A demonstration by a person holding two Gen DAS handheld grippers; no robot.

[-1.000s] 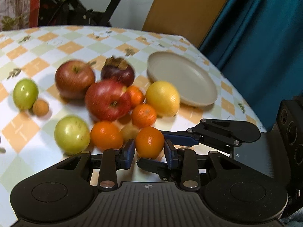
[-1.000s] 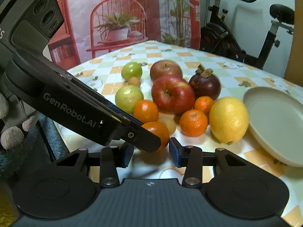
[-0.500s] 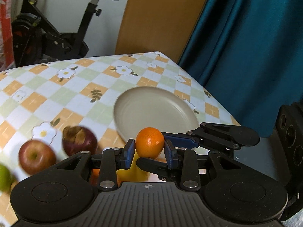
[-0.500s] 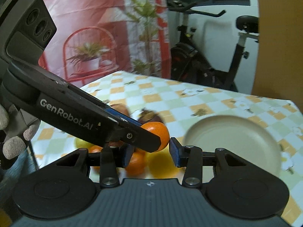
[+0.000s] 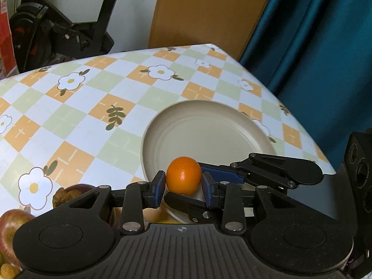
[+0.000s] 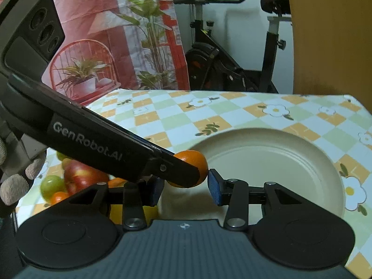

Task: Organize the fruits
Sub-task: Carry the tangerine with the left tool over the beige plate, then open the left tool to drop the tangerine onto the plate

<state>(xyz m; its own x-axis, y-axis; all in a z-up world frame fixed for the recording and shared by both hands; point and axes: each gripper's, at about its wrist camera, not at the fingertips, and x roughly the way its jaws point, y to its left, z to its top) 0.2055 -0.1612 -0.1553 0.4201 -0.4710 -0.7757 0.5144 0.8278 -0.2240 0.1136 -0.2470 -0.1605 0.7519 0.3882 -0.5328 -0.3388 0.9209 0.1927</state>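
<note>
My left gripper (image 5: 183,187) is shut on a small orange (image 5: 183,176), its blue pads pressing both sides. The orange hangs over the near rim of an empty beige plate (image 5: 209,125) on the checked tablecloth. In the left wrist view the right gripper's fingers (image 5: 223,174) cross in from the right, one beside the orange and one under it. In the right wrist view my right gripper (image 6: 186,188) stands open, and the orange (image 6: 197,162) sits just above its gap with neither pad pressing it. The left gripper's finger (image 6: 162,162) hides the orange's left side. The plate (image 6: 267,162) lies ahead.
The other fruit lies left of the plate: a red apple (image 6: 81,174), a green fruit (image 6: 51,186), a dark mangosteen (image 5: 69,193). A gloved hand (image 6: 14,186) holds the left gripper. The table ends right of the plate by a teal curtain (image 5: 313,46). An exercise bike (image 6: 220,58) stands behind.
Both grippers have moved right together, away from the fruit pile and up to the plate. The orange has stayed in the left gripper's jaws, and the pile has slid out to the left.
</note>
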